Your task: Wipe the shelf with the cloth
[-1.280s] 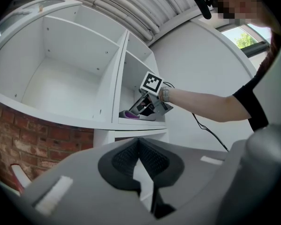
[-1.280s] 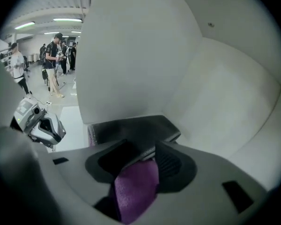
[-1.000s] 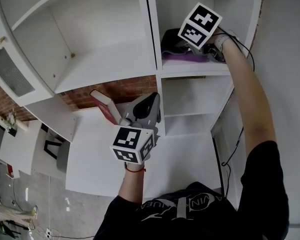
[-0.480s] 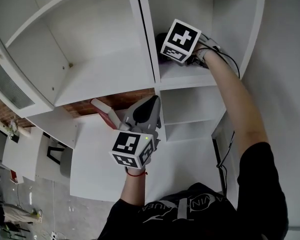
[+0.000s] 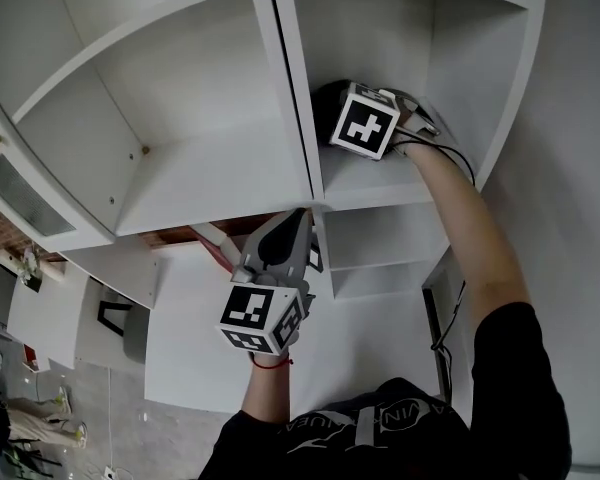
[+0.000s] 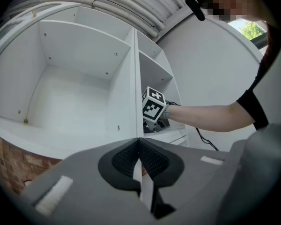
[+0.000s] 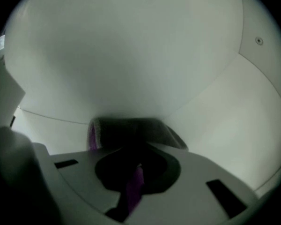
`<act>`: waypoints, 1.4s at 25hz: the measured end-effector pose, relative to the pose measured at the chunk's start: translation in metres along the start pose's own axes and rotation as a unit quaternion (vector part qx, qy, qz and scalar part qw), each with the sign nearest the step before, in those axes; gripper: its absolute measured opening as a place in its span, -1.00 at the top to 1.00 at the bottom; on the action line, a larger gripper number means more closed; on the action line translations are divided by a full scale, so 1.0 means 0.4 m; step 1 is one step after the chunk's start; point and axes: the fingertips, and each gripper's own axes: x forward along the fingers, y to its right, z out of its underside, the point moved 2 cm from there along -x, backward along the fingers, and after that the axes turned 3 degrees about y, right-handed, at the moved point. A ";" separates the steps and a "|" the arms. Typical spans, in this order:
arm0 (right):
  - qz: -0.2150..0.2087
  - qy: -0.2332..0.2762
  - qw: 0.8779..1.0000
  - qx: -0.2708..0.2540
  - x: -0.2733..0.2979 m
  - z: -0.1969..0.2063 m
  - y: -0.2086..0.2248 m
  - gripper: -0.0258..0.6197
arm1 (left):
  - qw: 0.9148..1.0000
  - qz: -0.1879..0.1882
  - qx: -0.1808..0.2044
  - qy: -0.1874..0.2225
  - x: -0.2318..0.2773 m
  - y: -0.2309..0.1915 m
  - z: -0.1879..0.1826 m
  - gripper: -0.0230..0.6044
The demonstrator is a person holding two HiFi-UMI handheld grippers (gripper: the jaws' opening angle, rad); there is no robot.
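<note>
Slid toward nine o'clock along the shelf [image 5: 380, 180], the right tool [image 7: 136, 167] has just clamped the cloth [image 7: 131, 131]; the left tool [image 6: 138, 143] has its jaws together, empty.

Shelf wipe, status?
Right tool just closed on cloth, on upper right shelf. Left tool shut, empty, held clear. Nothing seen blocking.

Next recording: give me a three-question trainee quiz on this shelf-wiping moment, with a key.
1. True or false: the left gripper holds the cloth.
2. In the head view, which compartment of the shelf is the right gripper reaching into? A) upper right B) upper left C) lowest
3. Fill in: the strip between the right gripper's jaws is ____ in colour.
Key: 1 false, its jaws are together and empty. 2 A. 3 purple; the jaws have just been closing on the cloth.
</note>
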 end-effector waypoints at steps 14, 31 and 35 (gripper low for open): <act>0.041 0.040 0.989 0.139 -0.090 0.100 0.117 0.88 | 0.999 0.032 -0.011 -0.007 0.045 0.027 0.011 0.89; 0.053 -0.099 0.960 0.258 -0.021 0.203 0.139 0.80 | 1.000 0.027 -0.007 -0.007 -0.001 -0.004 0.002 0.89; 0.074 -0.120 0.946 0.290 -0.064 0.257 0.141 0.81 | 0.999 0.039 -0.006 -0.008 -0.005 0.014 0.002 0.89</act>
